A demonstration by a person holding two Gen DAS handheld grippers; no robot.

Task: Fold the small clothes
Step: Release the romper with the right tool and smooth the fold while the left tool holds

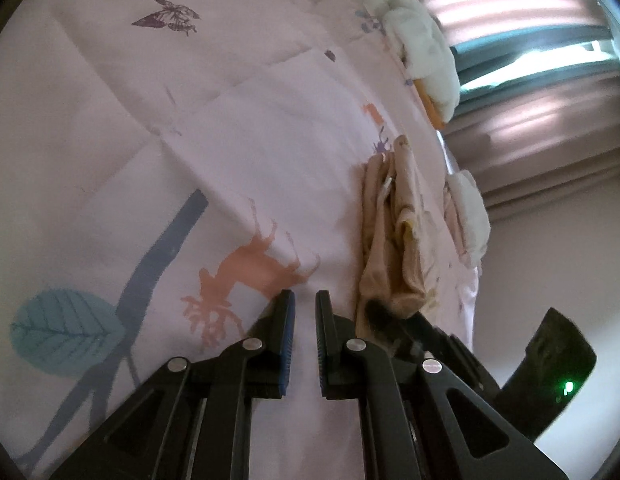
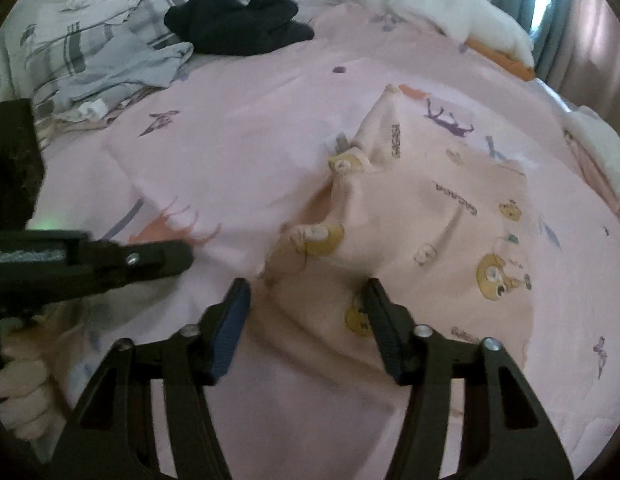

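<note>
A: Left wrist view. Left gripper [image 1: 305, 300] low centre, fingers nearly closed, a narrow gap, nothing held. Garment [image 1: 390, 232] bunched at right of frame near the bed edge, apart from these fingers.

B: Room?

A: Bare bedsheet [image 1: 190, 100] across the left and top.

B: Right wrist view?

A: Right gripper [image 2: 306, 292] open wide over the garment's near edge, probably lining up a grab. Clothes pile [image 2: 122, 52] upper left, well apart.

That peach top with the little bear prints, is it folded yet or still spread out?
Not folded: the peach top lies rumpled and partly spread on the pink bedsheet, one sleeve stretched out, edges uneven.
</note>
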